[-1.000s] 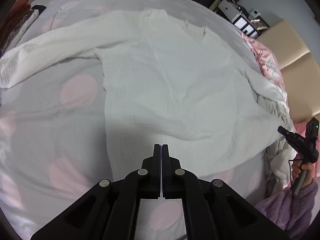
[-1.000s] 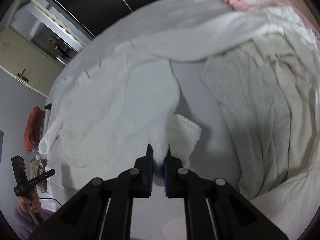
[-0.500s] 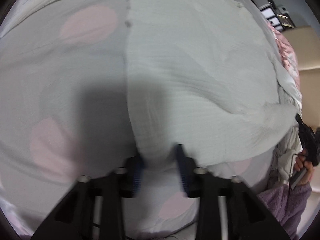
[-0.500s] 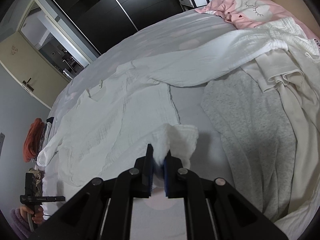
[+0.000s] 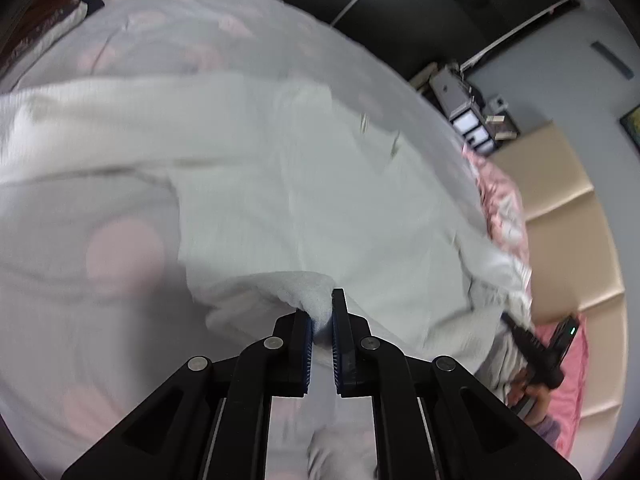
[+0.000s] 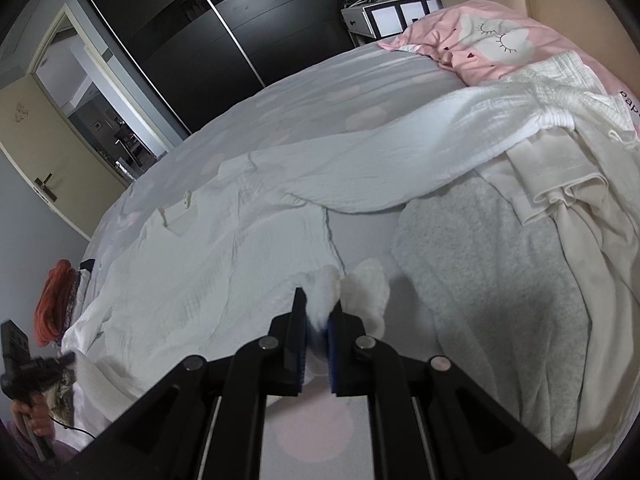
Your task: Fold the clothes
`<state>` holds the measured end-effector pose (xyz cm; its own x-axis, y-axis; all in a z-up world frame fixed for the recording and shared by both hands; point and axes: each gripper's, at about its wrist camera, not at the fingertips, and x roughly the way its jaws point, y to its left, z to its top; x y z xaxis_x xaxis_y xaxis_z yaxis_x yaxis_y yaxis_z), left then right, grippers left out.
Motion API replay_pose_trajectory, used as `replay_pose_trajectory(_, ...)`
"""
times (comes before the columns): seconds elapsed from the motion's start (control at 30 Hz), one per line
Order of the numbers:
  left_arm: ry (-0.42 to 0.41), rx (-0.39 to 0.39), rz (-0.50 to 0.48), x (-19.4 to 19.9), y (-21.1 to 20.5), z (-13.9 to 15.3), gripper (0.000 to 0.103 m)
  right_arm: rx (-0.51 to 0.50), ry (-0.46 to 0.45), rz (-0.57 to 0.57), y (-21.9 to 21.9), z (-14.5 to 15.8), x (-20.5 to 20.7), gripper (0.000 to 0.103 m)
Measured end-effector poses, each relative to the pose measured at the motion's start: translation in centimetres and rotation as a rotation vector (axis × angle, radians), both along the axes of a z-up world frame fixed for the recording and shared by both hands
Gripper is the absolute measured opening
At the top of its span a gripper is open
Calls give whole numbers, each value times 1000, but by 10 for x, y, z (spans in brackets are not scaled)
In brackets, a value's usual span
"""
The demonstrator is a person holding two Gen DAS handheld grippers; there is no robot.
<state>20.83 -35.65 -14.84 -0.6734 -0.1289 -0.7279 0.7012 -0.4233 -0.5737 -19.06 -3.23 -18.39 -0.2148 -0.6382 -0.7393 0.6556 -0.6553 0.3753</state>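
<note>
Jaws of left gripper (image 5: 321, 322) and right gripper (image 6: 317, 320) pinching near hem of white shirt (image 5: 320, 184), stretching away across bed (image 6: 320, 92).

My left view is dim and motion-blurred; my right is sharper, with soft daylight, a glint on the wardrobe (image 6: 224, 32), and dark fisheye corners.

A bed (image 6: 304, 92) with grey, pink-dotted sheet carries a spread white shirt (image 6: 192, 264), a grey garment (image 6: 500, 280), and apparently cream clothes (image 6: 568, 184).
</note>
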Motion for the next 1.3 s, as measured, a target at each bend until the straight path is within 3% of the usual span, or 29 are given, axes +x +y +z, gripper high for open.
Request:
replay_pose_trajectory(0.37, -28, -99, 116, -35, -69, -27, 8, -41, 40, -61, -36, -27, -21, 8)
replay_pose_trajectory(0.57, -119, -171, 87, -58, -84, -49, 9, 7, 53, -25, -67, -46, -26, 11)
replay_pose_trajectory(0.73, -166, -85, 71, -53, -97, -78, 15, 24, -15, -20, -73, -68, -35, 14)
replay_pose_trajectory(0.8, -132, -69, 85, -44, -99, -74, 23, -18, -53, -40, -67, -66, -40, 18)
replay_pose_trajectory(0.9, -66, -101, 151, -22, -95, -53, 49, -120, -117, -93, -52, -59, -50, 35)
replay_pose_trajectory(1.0, -19, -92, 168, 2, -85, -40, 51, -172, -148, -162, -36, -55, -61, 40)
replay_pose_trajectory(1.13, -99, -12, 131, 18, -61, -49, 51, -121, -174, -187, -31, -62, -67, 40)
replay_pose_trajectory(1.3, -240, 40, 83, 9, -31, -72, 51, -78, -156, -142, -38, -59, -58, 40)
